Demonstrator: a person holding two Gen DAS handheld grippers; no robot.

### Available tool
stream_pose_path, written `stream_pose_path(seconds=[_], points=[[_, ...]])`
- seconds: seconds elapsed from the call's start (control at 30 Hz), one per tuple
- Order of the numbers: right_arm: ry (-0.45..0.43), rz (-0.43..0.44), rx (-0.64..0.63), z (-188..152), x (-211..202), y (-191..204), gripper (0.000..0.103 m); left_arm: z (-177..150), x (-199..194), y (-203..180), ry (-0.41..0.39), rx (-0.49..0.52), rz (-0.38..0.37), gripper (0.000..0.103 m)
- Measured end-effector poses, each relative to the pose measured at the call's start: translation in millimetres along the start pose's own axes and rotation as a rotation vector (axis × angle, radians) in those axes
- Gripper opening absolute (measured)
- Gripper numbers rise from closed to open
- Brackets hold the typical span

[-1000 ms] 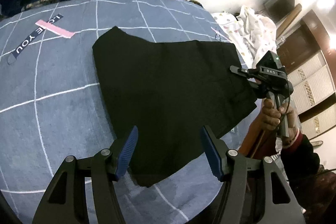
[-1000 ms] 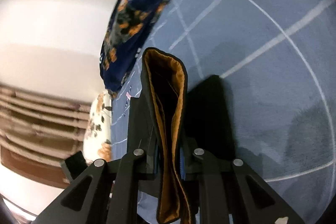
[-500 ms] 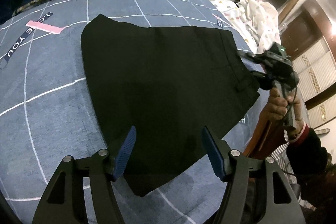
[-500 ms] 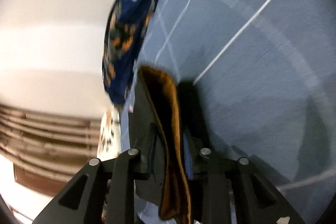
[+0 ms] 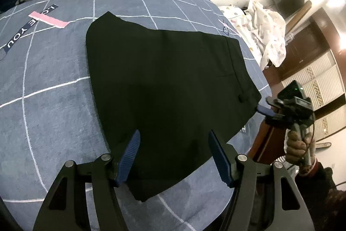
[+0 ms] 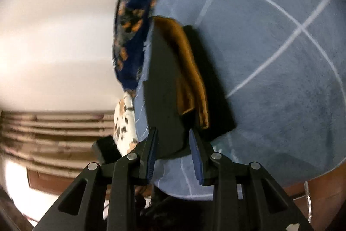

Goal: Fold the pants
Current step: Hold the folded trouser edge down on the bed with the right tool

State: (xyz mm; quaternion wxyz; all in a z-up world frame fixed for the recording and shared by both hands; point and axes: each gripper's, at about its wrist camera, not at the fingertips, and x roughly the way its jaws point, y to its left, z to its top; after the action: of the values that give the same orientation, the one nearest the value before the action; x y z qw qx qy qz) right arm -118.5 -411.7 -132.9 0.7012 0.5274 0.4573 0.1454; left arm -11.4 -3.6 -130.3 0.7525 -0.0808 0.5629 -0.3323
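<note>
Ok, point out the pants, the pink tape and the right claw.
pants (image 5: pixel 168 83), left wrist view, middle of the black fabric
pink tape (image 5: pixel 50 20), left wrist view, mid-strip
right claw (image 6: pixel 173 155), right wrist view, between fingertips

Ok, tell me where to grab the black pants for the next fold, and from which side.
Probably the waistband corner of the black pants, coming in level from the bed's edge, where the right gripper sits open. The layers end there in a thick edge near the bedspread's rim, so fingers can likely close over it. The left gripper hovers open.
</note>
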Motion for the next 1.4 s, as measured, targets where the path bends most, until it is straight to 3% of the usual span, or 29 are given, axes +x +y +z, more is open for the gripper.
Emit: stream_pose_path(seconds=[0.07,0.37,0.4,0.43,0.53,0.67,0.73,0.87,0.97,1.13,1.4], points=[[-0.011,-0.039,0.011,0.3,1.9,-4.0,0.027,-0.6,-0.9,-0.1,0.001,0.000,0.002,0.066],[-0.051,-0.034,0.013,10.3,3.9,1.5,0.030,-2.4,0.5,-0.7,0.005,0.007,0.006,0.066],[-0.053,-0.044,0.003,12.4,7.0,4.9,0.028,-2.0,0.5,-1.0,0.007,0.009,0.007,0.066],[-0.054,-0.064,-0.013,12.9,9.3,8.9,0.013,-1.6,0.4,-1.0,0.007,0.007,0.008,0.066],[-0.069,-0.100,-0.056,12.5,11.0,19.4,0.012,-1.5,-0.5,-0.5,0.005,0.001,0.006,0.066],[-0.102,-0.033,-0.068,-5.0,-8.6,39.3,0.011,-1.9,-0.6,-2.4,0.010,0.010,0.013,0.066],[-0.113,-0.039,-0.067,-14.4,-16.5,40.3,0.011,-2.0,1.2,-2.5,0.013,0.015,0.010,0.067],[-0.098,-0.097,0.057,-23.0,-13.4,-6.5,0.010,-2.6,8.9,-1.7,0.027,0.013,0.016,0.067],[-0.101,-0.085,0.115,-24.2,-7.7,-32.2,0.009,-4.2,10.4,-2.5,0.035,0.027,0.023,0.067],[-0.099,-0.076,0.118,-24.2,-5.3,-33.2,0.009,-3.8,12.7,-3.5,0.040,0.023,0.021,0.069],[-0.119,-0.205,0.034,-25.0,-10.3,-9.1,0.016,-3.7,14.6,-3.5,0.045,0.030,0.022,0.071]])
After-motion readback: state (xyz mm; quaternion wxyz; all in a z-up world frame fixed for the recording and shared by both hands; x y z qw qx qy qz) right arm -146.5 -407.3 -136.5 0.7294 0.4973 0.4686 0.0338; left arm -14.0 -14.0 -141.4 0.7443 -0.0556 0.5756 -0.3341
